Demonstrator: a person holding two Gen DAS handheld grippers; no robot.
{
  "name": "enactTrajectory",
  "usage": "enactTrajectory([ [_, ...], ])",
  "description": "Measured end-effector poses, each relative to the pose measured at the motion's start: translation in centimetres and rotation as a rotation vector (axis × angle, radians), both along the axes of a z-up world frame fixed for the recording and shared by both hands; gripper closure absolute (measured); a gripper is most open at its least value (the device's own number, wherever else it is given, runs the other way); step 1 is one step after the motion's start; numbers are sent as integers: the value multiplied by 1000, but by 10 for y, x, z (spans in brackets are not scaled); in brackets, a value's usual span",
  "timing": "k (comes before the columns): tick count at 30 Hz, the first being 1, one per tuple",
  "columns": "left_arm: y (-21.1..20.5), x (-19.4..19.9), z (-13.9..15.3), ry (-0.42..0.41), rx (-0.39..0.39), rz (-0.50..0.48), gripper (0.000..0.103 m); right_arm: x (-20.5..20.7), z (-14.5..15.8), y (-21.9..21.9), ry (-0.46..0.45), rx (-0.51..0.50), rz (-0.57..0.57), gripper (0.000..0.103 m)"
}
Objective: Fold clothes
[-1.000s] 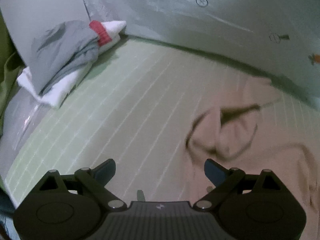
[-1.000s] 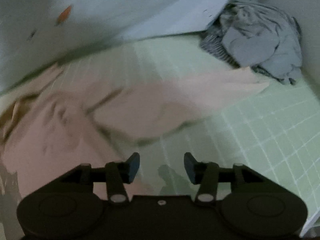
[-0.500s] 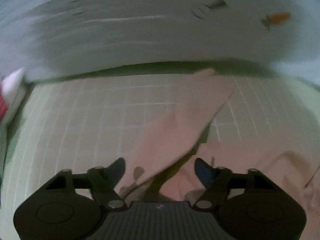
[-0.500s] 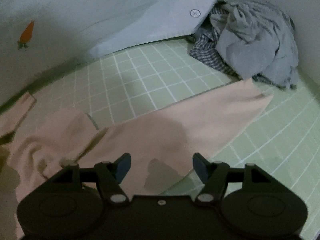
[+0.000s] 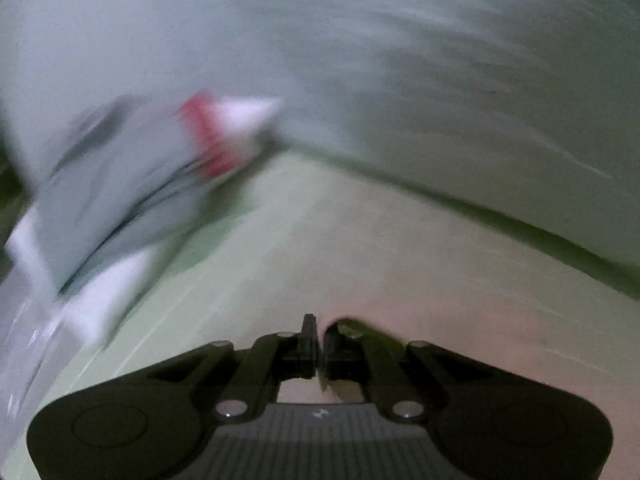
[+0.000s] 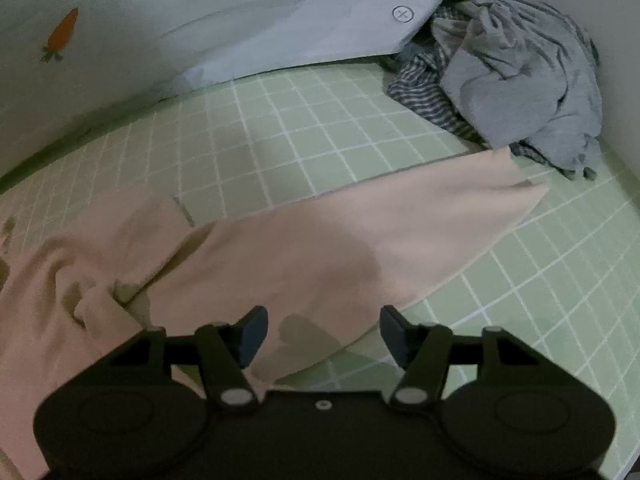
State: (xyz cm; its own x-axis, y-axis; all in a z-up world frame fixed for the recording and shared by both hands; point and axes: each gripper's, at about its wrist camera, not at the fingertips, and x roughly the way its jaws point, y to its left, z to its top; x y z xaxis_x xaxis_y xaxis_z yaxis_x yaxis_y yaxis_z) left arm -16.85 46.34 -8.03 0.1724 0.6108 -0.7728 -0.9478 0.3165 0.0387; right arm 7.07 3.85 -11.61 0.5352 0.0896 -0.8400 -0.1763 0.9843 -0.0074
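A pale pink garment lies spread on the green checked sheet, one long sleeve reaching right. My right gripper is open and hovers just above the sleeve's near edge, holding nothing. In the blurred left wrist view my left gripper is shut, and pink cloth bunches right at its fingertips and spreads to the right. It appears to pinch that garment.
A heap of grey and striped clothes sits at the back right corner. A stack of grey, red and white clothes lies to the left. A pale blue pillow with a carrot print runs along the back.
My left gripper closed on the pink cloth and swung left, so the folded stack came back into view. My right gripper opened wider and stayed over the sleeve.
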Motion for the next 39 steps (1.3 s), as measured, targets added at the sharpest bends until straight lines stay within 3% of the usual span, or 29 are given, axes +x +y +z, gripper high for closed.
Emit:
enactTrajectory([
  [1,5,-15,-3,-1,-19,48,96,0,0,0,1,1,1,40],
  [6,-7,-51,-23,47,-107,50,70,-2,-1,1,6,9,3,40],
  [9,-17,-59,-21,39,-86,-12,55,-3,-1,1,10,11,6,40],
  [13,-17,-40,-12,70,-21,-112,49,-2,-2,4,20,-1,19,40],
  [15,-18,-27,-8,88,14,-174,37,-2,0,6,17,-13,25,40],
  [17,-18,-11,-9,116,41,-251,35,-2,1,7,15,-21,25,40],
  [20,-16,14,-21,185,45,-365,35,0,1,8,24,-28,11,40],
  [23,-12,30,-35,237,56,-408,36,1,1,9,30,-36,-4,40],
  [24,-11,32,-39,240,56,-413,40,1,1,9,30,-39,-6,40],
  [25,-9,34,-42,240,54,-417,45,1,1,10,31,-41,-7,40],
  [27,-3,31,-47,204,18,-419,66,1,2,10,33,-41,-6,40],
  [28,0,29,-49,183,-5,-421,69,0,1,9,36,-41,-7,40],
  [30,4,20,-47,143,-30,-412,91,0,1,8,40,-40,-7,40],
  [32,7,9,-46,135,-17,-351,94,0,1,8,44,-39,-10,41],
  [34,10,-10,-40,93,-2,-228,94,-1,2,8,42,-36,-9,42],
  [37,13,-59,-25,-53,4,55,94,-3,4,7,37,-29,-8,43],
  [39,11,-94,-18,-97,18,273,93,-5,4,5,34,-22,-11,43],
])
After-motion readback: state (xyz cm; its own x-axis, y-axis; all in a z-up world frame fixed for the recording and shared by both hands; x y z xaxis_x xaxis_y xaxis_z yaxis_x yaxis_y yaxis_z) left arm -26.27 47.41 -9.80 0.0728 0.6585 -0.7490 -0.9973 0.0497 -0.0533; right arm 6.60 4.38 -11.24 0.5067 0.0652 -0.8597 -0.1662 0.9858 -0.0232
